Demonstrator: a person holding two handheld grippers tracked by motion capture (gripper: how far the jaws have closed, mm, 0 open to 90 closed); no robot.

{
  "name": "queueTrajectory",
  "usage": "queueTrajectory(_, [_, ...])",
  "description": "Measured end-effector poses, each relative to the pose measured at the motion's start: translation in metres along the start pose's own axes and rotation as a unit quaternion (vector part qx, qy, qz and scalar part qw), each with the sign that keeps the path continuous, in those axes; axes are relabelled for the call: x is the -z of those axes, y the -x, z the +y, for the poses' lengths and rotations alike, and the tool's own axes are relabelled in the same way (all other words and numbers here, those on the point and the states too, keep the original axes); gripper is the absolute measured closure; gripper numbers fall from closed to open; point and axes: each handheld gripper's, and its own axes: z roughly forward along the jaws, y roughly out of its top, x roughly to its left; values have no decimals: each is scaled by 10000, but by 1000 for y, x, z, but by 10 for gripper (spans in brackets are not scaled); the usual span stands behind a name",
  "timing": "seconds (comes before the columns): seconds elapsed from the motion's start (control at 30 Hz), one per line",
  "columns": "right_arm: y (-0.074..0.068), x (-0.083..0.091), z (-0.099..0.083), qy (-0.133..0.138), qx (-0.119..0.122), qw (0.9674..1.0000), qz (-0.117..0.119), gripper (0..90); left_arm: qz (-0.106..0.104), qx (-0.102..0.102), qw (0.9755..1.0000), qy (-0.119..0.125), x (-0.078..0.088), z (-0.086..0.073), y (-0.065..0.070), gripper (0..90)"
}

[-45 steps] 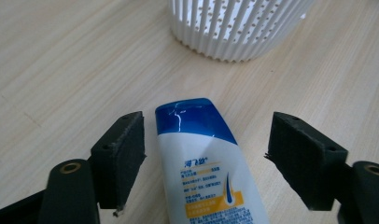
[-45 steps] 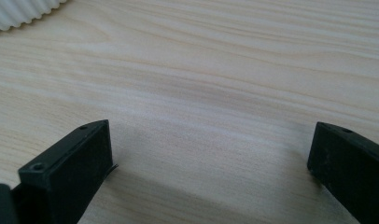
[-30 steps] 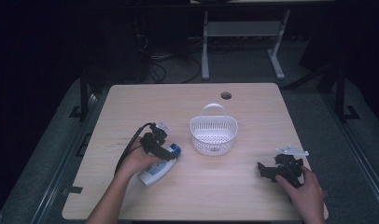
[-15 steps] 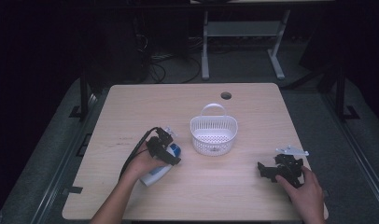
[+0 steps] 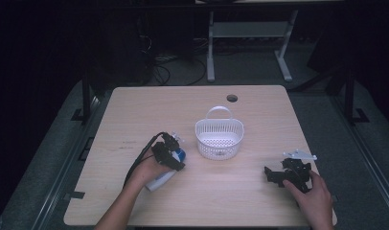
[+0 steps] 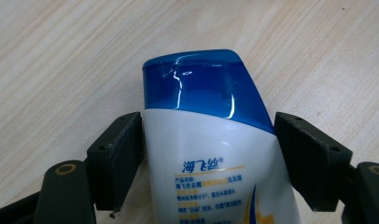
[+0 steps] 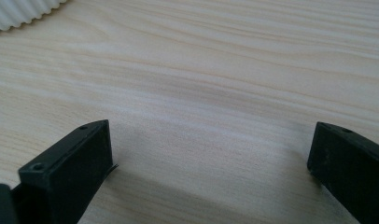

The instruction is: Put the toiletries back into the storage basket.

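1. The bottle [image 6: 211,154] lay flat on the table [image 5: 135,110], left of the white basket [image 5: 219,139].
2. The left gripper [image 6: 211,158] straddled it below the blue cap [image 6: 201,84]; its fingers [image 6: 115,158] had been closing, apparently touching both sides.
3. The right gripper [image 5: 274,176] rested near right, fingers wide open, holding nothing.
4. Judgement: grasp barely begun; lifting and placing in the basket remained.

A white basket [image 5: 219,138] with a handle stands upright on the table [image 5: 135,110], about midway between the left and right edges and a little nearer the far edge than the near one. A round hole [image 5: 232,98] sits in the tabletop close to the far edge, just behind the basket. Beyond the far edge, a white frame [image 5: 250,43] and cables [image 5: 173,62] rest on the dark floor.
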Motion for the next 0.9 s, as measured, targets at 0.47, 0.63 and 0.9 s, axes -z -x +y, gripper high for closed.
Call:
queueTrajectory(0.47, [0,0,0,0,0,10000,0,0,41,31,10000,-78,2,2,2,352])
queueTrajectory(0.63, [0,0,0,0,0,10000,0,0,-57,52,10000,-27,3,1,1,356])
queueTrajectory(0.9, [0,0,0,0,-2,10000,0,0,-346,158,9986,366,17,-3,-9,357])
